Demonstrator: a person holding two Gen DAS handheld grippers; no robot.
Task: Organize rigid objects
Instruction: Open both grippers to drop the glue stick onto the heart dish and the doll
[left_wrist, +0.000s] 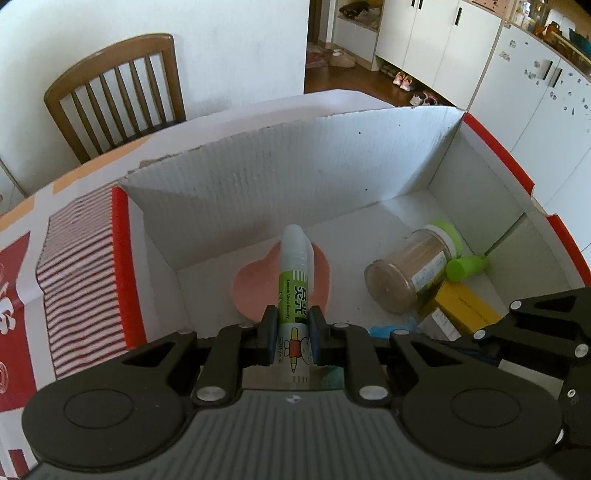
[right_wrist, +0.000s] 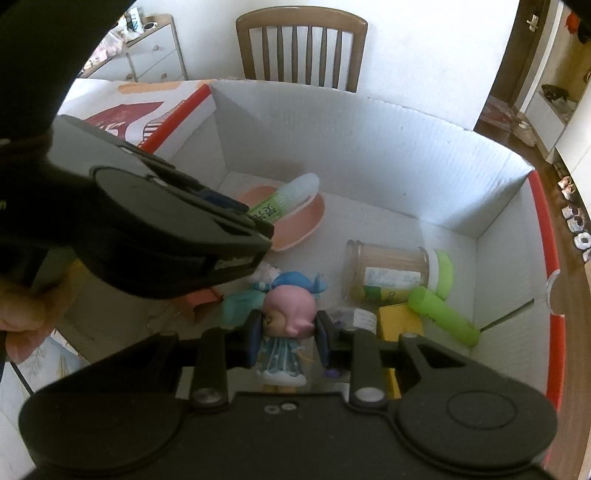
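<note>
My left gripper (left_wrist: 293, 325) is shut on a green-and-white glue stick (left_wrist: 293, 280), whose clear cap points down into the white cardboard box (left_wrist: 295, 162) above a pink heart-shaped dish (left_wrist: 251, 291). The right wrist view shows that same glue stick (right_wrist: 291, 195) over the dish (right_wrist: 295, 225). My right gripper (right_wrist: 286, 332) is shut on a small doll (right_wrist: 286, 314) with a pink head and a blue dress, held over the box floor. The left gripper's black body (right_wrist: 155, 229) crosses the left of that view, with a hand behind it.
On the box floor lie a jar with a green lid (right_wrist: 395, 273), a green cylinder (right_wrist: 443, 315), a yellow carton (right_wrist: 399, 321) and a teal-and-blue toy (right_wrist: 295, 280). The box's red-edged flaps (left_wrist: 125, 266) fold outward. A wooden chair (left_wrist: 118, 96) stands behind the table.
</note>
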